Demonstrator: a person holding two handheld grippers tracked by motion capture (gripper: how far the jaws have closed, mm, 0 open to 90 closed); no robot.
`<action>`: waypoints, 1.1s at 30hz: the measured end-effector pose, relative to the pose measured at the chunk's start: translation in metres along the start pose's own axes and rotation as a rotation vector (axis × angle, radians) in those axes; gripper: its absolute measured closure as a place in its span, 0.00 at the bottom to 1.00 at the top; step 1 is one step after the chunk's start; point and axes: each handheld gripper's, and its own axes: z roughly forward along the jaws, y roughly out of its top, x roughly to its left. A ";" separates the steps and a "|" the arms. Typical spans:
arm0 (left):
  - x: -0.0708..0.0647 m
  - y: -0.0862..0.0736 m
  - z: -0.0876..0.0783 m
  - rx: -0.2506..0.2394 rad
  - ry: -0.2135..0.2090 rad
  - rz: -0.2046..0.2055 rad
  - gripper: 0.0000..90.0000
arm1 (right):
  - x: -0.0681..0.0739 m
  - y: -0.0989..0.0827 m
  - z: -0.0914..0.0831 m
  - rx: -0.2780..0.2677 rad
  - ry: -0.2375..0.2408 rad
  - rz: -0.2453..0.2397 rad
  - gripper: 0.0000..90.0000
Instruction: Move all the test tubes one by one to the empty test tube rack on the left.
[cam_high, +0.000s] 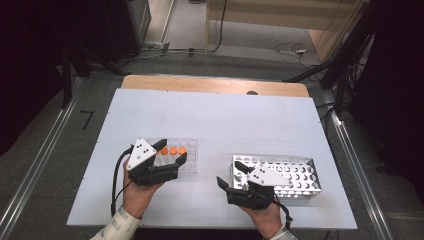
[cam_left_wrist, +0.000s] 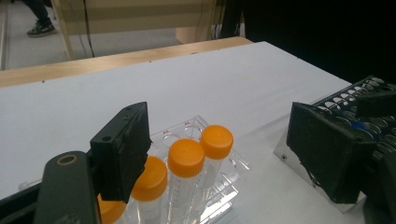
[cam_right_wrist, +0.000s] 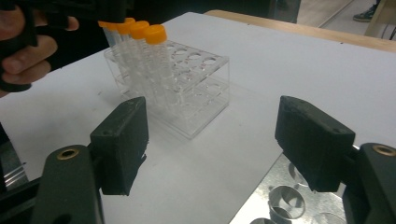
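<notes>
**Tubes at risk as the left tool closes in on the clear rack**

We work in a dim room with a grey floor, cables trailing along it, and a wooden edge behind the white table (cam_high: 215, 125) that carries everything. On the table's right side lies the metal rack (cam_high: 295, 172), a perforated steel block of round holes; on the left stands the clear plastic rack (cam_high: 187, 150), holding a short row of orange-capped tubes (cam_high: 173, 150) upright along its near side.

The left tool (cam_high: 170, 152) hovers over that row with its jaws spread, one jaw just beside the cap of a tube in the left gripper view. The right tool (cam_high: 231, 174) sits at the near left corner of the metal rack, jaws also spread and holding nothing.

We judge the main risk to be the light plastic rack: if the left tool pinches a cap off-centre or pulls at a slant, the tube may bind in its hole and drag or tip the rack. The tubes stand close together, so a jaw could knock a neighbour. A smooth cap might also slip.

We cannot count the tubes surely, since the left tool covers part of the row. Whether they hold liquid is unclear. The metal rack's near holes are hidden by the right tool.
</notes>
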 end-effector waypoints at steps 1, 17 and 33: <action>0.001 -0.001 -0.002 0.001 0.007 -0.003 0.24 | -0.001 0.000 0.000 -0.001 -0.002 0.000 0.27; 0.014 -0.012 -0.019 -0.034 0.080 -0.041 0.23 | -0.022 0.003 -0.013 -0.019 -0.059 0.030 0.27; 0.014 -0.014 -0.023 -0.037 0.121 -0.019 0.18 | -0.037 0.001 -0.025 -0.036 -0.110 0.058 0.26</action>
